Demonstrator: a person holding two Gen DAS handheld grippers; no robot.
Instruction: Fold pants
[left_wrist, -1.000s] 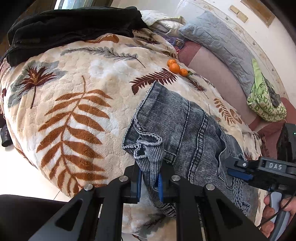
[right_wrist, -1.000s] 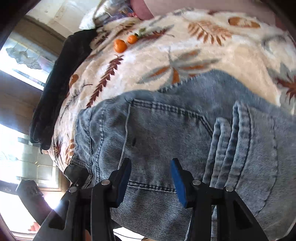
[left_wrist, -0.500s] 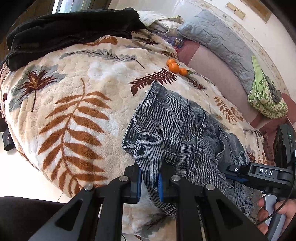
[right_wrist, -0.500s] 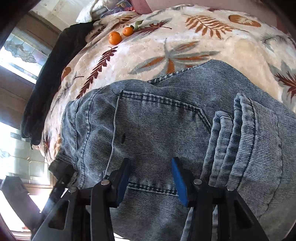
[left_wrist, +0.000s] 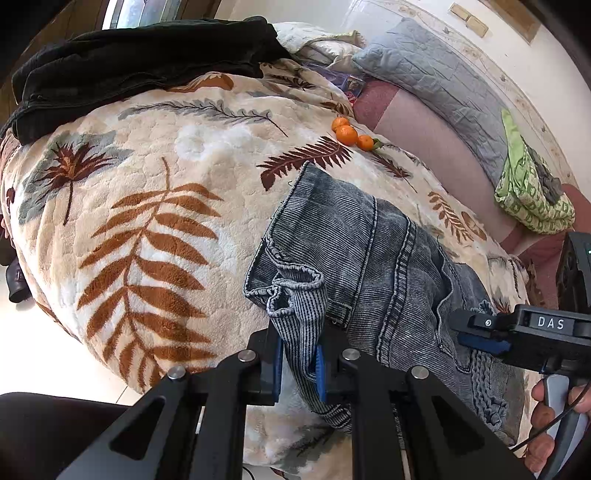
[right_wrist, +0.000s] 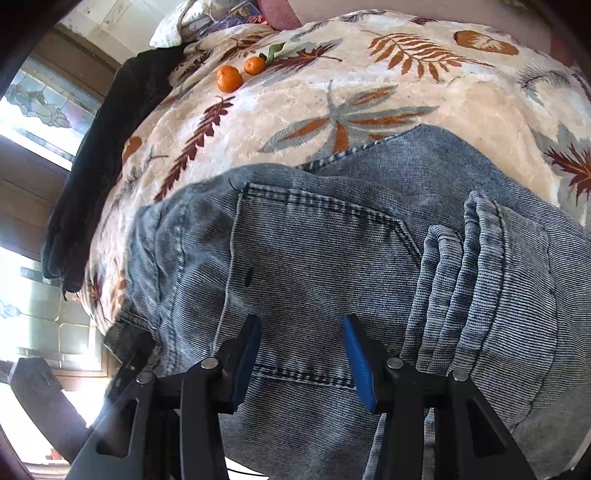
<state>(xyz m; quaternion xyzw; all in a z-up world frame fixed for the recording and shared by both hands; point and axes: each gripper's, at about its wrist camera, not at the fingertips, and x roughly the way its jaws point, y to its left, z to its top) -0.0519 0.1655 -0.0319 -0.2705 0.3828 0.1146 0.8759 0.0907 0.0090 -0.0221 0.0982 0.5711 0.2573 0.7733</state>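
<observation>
Grey-blue denim pants lie on a leaf-patterned blanket on a bed. My left gripper is shut on a bunched edge of the pants near the bed's front edge. In the right wrist view the pants fill the lower half, with a back pocket and a rolled fold at the right. My right gripper is open, its blue pads just above the denim, holding nothing. It also shows at the right of the left wrist view, low over the pants.
Three oranges sit on the blanket beyond the pants. A black garment lies at the far left. A grey pillow and a green bag lie along the wall. The floor is at the left.
The right gripper has moved closer and lower over the pants, still open. The left gripper keeps its hold and has barely moved.
</observation>
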